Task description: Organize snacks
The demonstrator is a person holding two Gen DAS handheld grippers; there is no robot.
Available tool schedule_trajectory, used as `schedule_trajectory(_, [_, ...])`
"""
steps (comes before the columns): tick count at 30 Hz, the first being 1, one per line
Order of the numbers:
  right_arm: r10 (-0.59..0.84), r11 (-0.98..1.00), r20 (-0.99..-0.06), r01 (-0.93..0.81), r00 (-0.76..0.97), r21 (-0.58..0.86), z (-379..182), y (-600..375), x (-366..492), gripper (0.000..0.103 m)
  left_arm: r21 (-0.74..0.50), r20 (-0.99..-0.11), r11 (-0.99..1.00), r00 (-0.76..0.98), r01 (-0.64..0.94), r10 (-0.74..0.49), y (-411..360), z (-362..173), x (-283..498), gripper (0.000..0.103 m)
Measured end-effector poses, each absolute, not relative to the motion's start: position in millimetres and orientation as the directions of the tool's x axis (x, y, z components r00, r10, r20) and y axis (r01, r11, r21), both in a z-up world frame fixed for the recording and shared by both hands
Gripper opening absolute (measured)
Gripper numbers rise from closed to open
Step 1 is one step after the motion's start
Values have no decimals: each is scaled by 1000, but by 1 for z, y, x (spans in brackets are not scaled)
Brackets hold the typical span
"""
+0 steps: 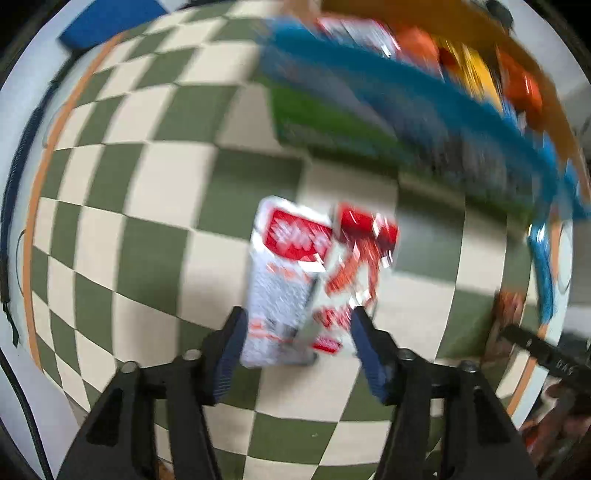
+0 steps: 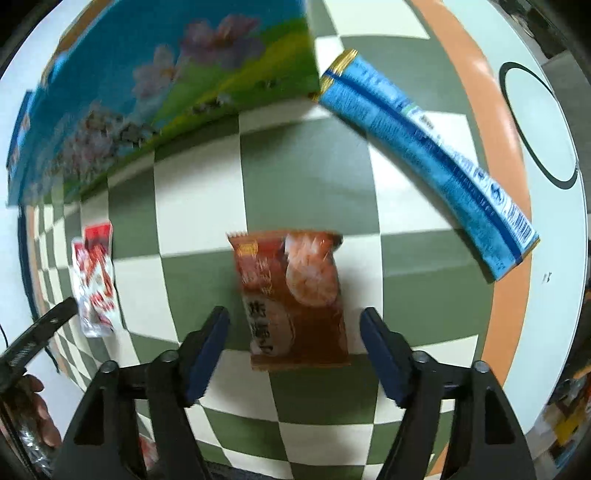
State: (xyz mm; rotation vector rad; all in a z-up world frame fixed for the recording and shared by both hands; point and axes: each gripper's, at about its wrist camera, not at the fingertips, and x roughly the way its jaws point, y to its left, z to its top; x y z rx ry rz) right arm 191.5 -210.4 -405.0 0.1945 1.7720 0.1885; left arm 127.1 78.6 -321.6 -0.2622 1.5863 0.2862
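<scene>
A white and red snack packet (image 1: 295, 284) lies on the checkered cloth, its near end between the fingers of my left gripper (image 1: 297, 325), which is open around it. The same packet shows at the left of the right wrist view (image 2: 94, 284). A brown-orange snack packet (image 2: 295, 299) lies between the fingers of my right gripper (image 2: 295, 325), which is open around it. A colourful box (image 1: 388, 107) holding several snacks stands at the upper right of the left wrist view; its painted side shows in the right wrist view (image 2: 166, 85). The left wrist view is blurred.
A long blue snack tube (image 2: 428, 158) lies to the right of the box. The green and cream checkered cloth (image 2: 303, 177) has an orange border (image 2: 495, 206) on a white table. A dark blue object (image 1: 107, 22) lies at the far left edge.
</scene>
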Motion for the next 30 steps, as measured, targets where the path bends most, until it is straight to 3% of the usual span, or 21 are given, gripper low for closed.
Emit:
schedule_trajectory(1, [241, 970, -949, 45, -201, 237, -405, -212, 195, 79, 29, -999, 937, -23, -348, 22, 84, -317, 130, 68])
schedule_trajectory(15, [216, 976, -949, 45, -231, 211, -420, -177, 209, 79, 90, -980, 979, -189, -182, 55, 86, -388, 150, 69])
schedule_trajectory(24, [221, 975, -948, 60, -231, 213, -420, -185, 207, 79, 136, -982, 975, -153, -174, 109, 81, -370, 146, 69])
schedule_trajectory(30, [223, 975, -946, 67, -237, 213, -419, -195, 202, 79, 136, -974, 981, -197, -137, 108, 96, -389, 147, 69])
